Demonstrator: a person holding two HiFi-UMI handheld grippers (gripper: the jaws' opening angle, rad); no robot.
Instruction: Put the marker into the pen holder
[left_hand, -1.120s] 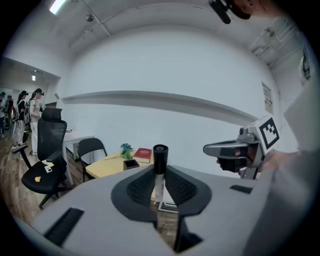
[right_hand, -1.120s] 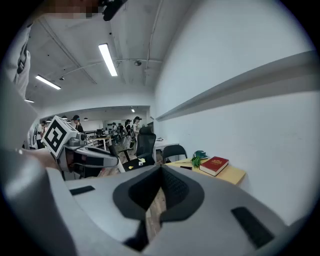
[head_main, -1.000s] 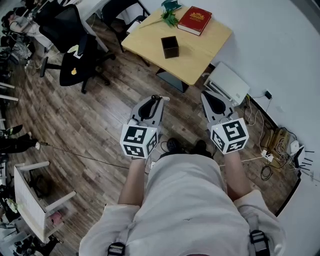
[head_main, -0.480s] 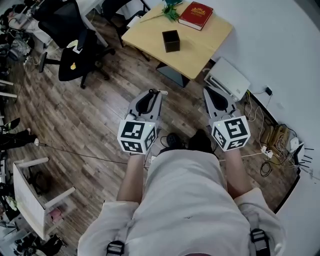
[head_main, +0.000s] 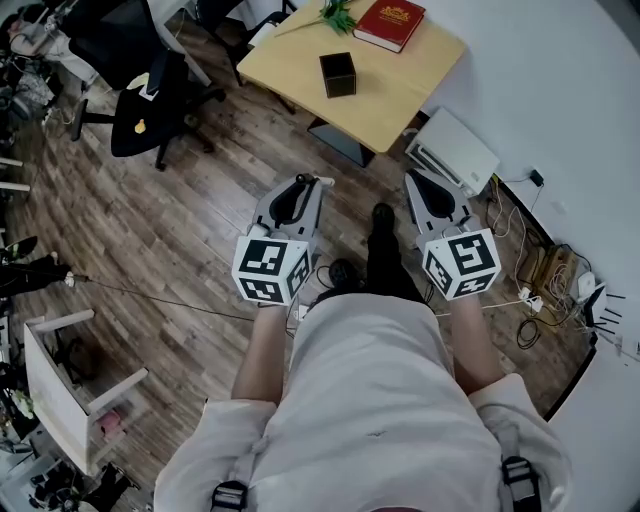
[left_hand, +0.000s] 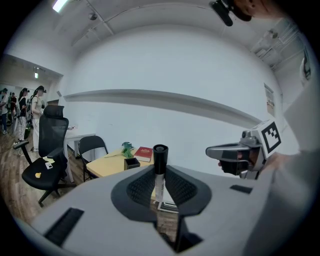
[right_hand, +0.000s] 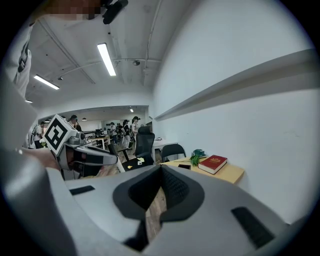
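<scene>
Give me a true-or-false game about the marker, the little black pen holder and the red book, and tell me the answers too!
1. The left gripper is holding the marker between its fingers. True.
2. The pen holder stands on the floor. False: it stands on the wooden table.
3. A red book lies on that same table. True.
4. The right gripper carries a pen. False: there is nothing between its fingers.
</scene>
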